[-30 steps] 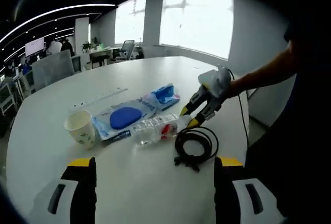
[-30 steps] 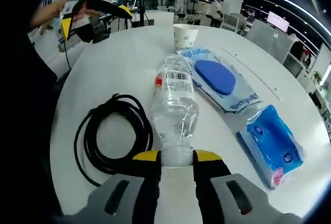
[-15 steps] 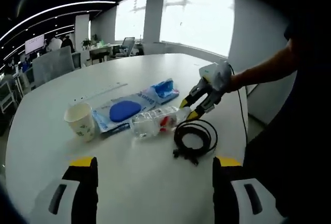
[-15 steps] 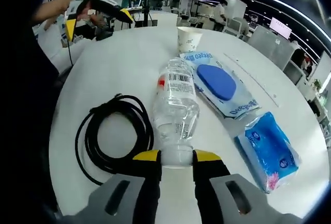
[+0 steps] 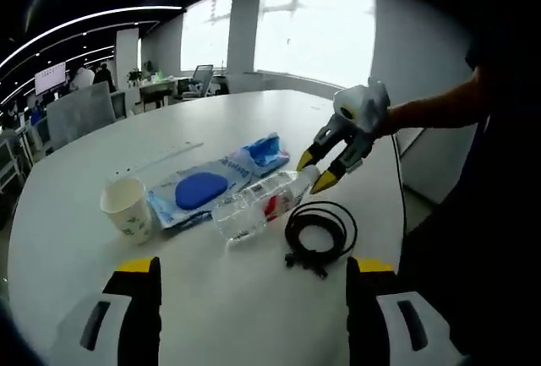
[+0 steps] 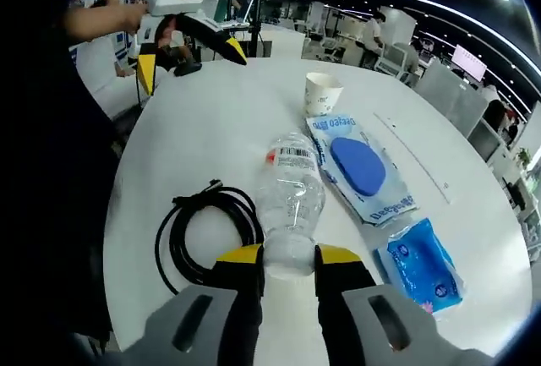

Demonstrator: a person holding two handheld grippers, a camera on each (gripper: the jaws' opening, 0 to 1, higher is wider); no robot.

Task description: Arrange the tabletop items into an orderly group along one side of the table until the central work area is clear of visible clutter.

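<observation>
Bottle (image 6: 290, 205) is pinched at one end by the right claw (image 6: 288, 255), both yellow tips pressed against its clear sides. In the left gripper view that claw (image 5: 314, 171) holds the bottle (image 5: 254, 205) tilted, gripped end raised, far end low near the worktop (image 5: 203, 298). The left claw (image 5: 241, 269) is spread wide with nothing between its tips, hanging over bare worktop near the person.

Just left of the bottle, in the right gripper view, lies a coiled cable (image 6: 207, 231), close enough to be dragged along. Right of the bottle lies a flat wipes pack (image 6: 359, 167), then a blue tissue pack (image 6: 420, 263) nearer; a cup (image 6: 323, 93) stands beyond.

The step looks to be carrying the bottle to the group's side. Doing it well probably means keeping the pinch firm, since smooth thin plastic may slip or buckle, lifting clear of the cable before swinging, and setting it down parallel to the packs. The free claw could steady the far end.
</observation>
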